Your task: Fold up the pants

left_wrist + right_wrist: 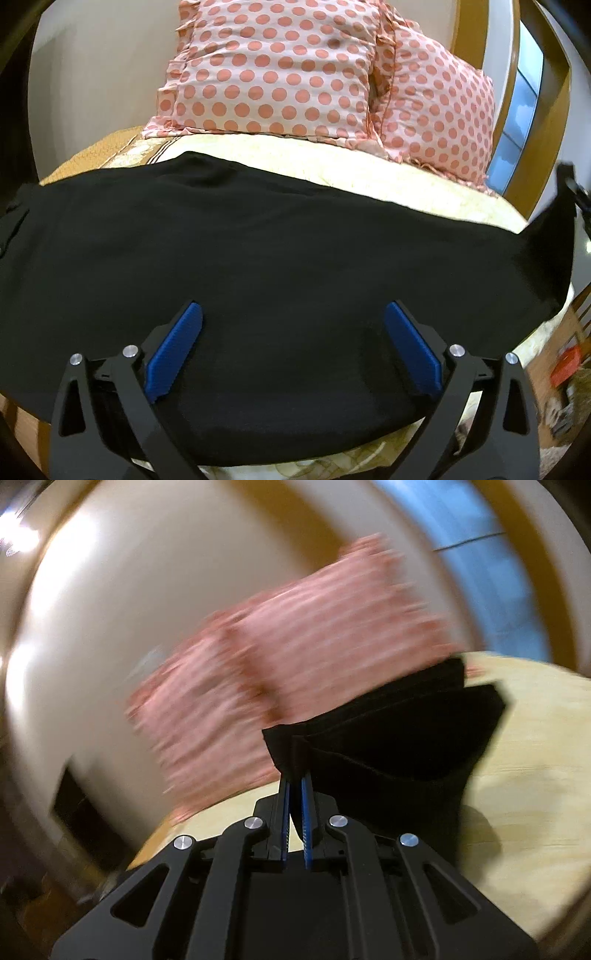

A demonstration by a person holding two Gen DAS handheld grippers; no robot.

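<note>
Black pants [280, 236] lie spread flat across the bed [388, 173], covering most of its width; far right corner is lifted off the cover. That corner sits in the right gripper [297, 775], jaws pinched tight on the fabric edge, w/ the rest of the cloth [399, 738] hanging to the right above the yellow bedspread [524, 775]. Left gripper [291, 314] hovers low over the near part of the pants, jaws spread wide, blue pads [173, 354] apart, nothing betw. them. Behind the pants, two pink polka-dot pillows [280, 70] lean at the head of the bed vs. a pale wall. Right wrist view is motion-blurred, so pillows [288, 664] read only as pink streaks. No containers visible.
</note>
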